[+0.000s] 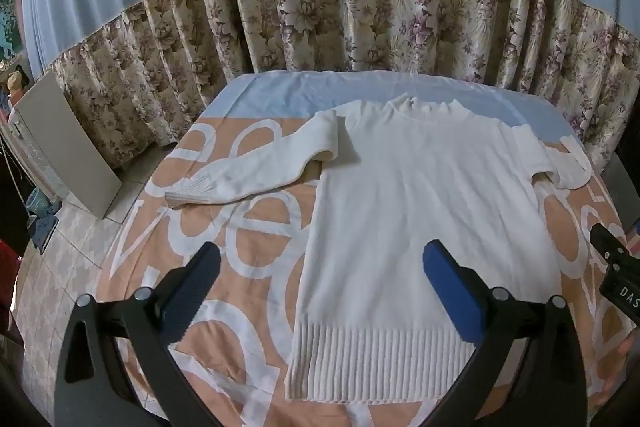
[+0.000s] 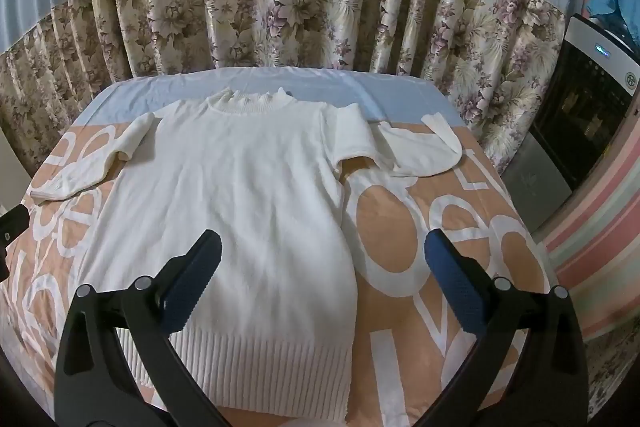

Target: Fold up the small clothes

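The white sweater (image 1: pixel 420 211) lies flat on the bed cover (image 1: pixel 256 307). Its neck is at 12 o'clock and its ribbed hem (image 1: pixel 376 363) at 6 o'clock, so it runs long from near to far. The left gripper (image 1: pixel 320 287) hangs over the hem's left corner. Its jaws are spread wide and hold nothing. The right gripper (image 2: pixel 324 283) hangs over the hem's right corner, also spread wide and holding nothing. One sleeve (image 1: pixel 248 171) sticks out toward 9 o'clock, so the left gripper is nearer to it. The other sleeve (image 2: pixel 416 147) bends toward 2 o'clock, nearer the right gripper. The cover has big white letters; I cannot read a whole word. A black part at the edge says "DAS".
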Demonstrator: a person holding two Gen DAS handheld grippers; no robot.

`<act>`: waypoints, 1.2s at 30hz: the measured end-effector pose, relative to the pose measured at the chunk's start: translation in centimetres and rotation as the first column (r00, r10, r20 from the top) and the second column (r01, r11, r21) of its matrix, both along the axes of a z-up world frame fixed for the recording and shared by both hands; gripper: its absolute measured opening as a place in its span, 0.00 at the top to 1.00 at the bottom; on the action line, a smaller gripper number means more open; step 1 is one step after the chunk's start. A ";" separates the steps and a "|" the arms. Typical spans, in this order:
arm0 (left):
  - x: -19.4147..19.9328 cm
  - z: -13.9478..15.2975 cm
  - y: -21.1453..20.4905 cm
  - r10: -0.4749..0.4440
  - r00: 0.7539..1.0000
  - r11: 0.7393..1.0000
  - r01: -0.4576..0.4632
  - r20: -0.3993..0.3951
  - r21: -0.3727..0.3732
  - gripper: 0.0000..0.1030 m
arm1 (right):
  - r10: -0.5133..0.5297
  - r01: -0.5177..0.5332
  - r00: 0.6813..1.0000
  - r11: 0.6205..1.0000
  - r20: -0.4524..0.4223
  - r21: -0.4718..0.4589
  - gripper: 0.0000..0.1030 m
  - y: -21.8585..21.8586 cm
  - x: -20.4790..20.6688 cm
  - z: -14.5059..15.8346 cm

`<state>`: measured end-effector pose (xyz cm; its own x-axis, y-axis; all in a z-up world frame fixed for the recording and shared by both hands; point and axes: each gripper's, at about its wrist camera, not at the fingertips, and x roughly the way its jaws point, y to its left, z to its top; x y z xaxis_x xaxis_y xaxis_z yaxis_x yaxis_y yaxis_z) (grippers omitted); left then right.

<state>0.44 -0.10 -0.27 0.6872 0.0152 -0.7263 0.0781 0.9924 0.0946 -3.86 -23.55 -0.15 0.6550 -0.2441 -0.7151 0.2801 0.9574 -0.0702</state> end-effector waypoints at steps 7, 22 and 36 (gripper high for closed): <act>-0.2 -0.1 0.0 -0.001 1.000 1.000 0.001 -0.001 0.001 0.02 | 0.000 0.000 1.000 1.000 -0.001 0.000 0.03 0.1 0.0 -0.1; -0.7 -1.1 0.7 -0.009 1.000 1.000 0.009 -0.006 0.002 0.02 | -0.001 0.001 1.000 1.000 -0.001 -0.002 0.03 0.3 0.1 -0.2; -0.5 -1.5 0.1 -0.015 1.000 1.000 0.015 -0.012 0.014 0.02 | 0.002 -0.002 1.000 1.000 0.000 -0.006 0.03 -0.2 -0.1 -0.3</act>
